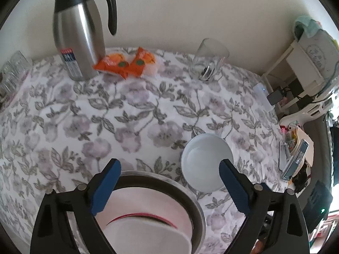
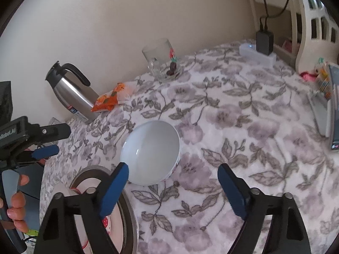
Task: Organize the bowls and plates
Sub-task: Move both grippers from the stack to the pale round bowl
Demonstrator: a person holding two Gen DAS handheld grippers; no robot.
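Note:
A white bowl (image 1: 206,162) (image 2: 152,152) stands upright on the floral tablecloth (image 1: 127,116) (image 2: 243,127). Beside it, at the table's near edge, a metal-rimmed dish (image 1: 199,207) (image 2: 128,211) holds a pink plate (image 1: 148,201) and a white dish with a red line (image 1: 144,235). My left gripper (image 1: 169,175) (image 2: 50,141) hangs open over this stack, with its right pad in front of the bowl's right rim. My right gripper (image 2: 172,175) is open just before the bowl, its left pad at the bowl's near left rim. Nothing is gripped. A hand (image 2: 17,203) holds the left gripper.
Along the far wall stand a steel thermos jug (image 1: 78,38) (image 2: 72,97), orange snack packets (image 1: 127,63) (image 2: 108,101) and a glass mug (image 1: 209,61) (image 2: 163,61). A white box with a black charger (image 2: 257,53) and loose clutter (image 1: 296,154) sit at the table's right side. Drinking glasses (image 1: 12,72) are at far left.

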